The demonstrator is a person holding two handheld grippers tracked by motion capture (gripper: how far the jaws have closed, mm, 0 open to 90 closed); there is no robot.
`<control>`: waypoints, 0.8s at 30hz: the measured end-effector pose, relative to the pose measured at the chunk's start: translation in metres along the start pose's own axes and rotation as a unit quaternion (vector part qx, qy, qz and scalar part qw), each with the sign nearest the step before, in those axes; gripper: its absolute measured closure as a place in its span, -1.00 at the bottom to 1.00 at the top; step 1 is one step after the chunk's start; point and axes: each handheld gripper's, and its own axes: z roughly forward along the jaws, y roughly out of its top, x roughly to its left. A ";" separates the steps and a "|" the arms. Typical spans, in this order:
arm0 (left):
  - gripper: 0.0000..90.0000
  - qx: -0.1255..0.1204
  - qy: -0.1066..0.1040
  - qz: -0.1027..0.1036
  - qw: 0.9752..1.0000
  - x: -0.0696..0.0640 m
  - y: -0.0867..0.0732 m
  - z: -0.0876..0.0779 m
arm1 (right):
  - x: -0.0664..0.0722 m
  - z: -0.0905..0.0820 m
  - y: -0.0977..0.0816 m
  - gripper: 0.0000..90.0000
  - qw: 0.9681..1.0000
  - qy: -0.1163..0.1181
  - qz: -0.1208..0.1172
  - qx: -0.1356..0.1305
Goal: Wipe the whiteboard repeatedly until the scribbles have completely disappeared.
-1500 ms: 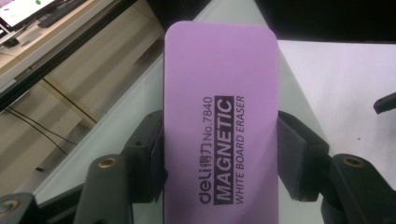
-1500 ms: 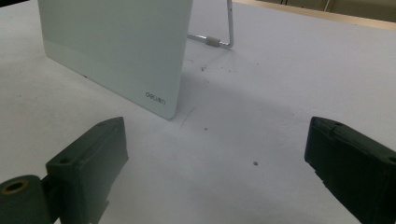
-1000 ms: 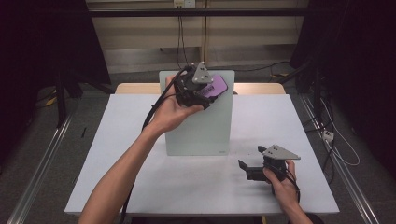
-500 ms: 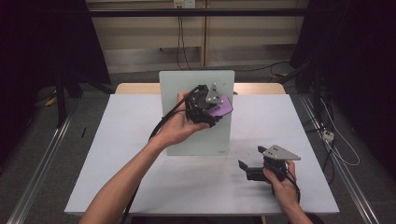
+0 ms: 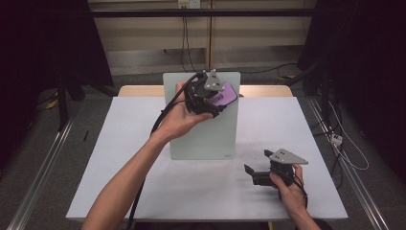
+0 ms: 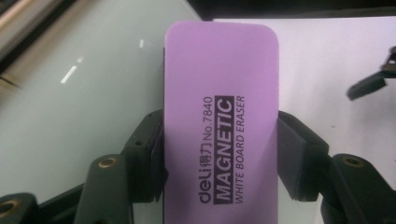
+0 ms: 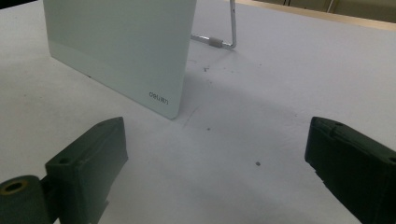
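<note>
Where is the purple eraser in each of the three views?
High view: eraser upper centre, in the left gripper, against the board.
Left gripper view: eraser centre, clamped between both jaws.
Right gripper view: the eraser is not in it.
Shared landmark: the board, also.

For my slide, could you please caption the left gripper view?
Left gripper clamps a purple magnetic whiteboard eraser over the glass board.

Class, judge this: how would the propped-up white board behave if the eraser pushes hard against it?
The white board stands tilted on a thin wire stand, so it may tip backward or slide. It looks stiff and glossy; the purple eraser, clamped in the left gripper, probably glides.
</note>
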 end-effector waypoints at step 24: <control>-0.09 0.005 -0.008 0.003 1.000 -0.003 0.018 0.010 | 0.001 0.000 0.000 -0.87 1.000 0.002 -0.002 -0.001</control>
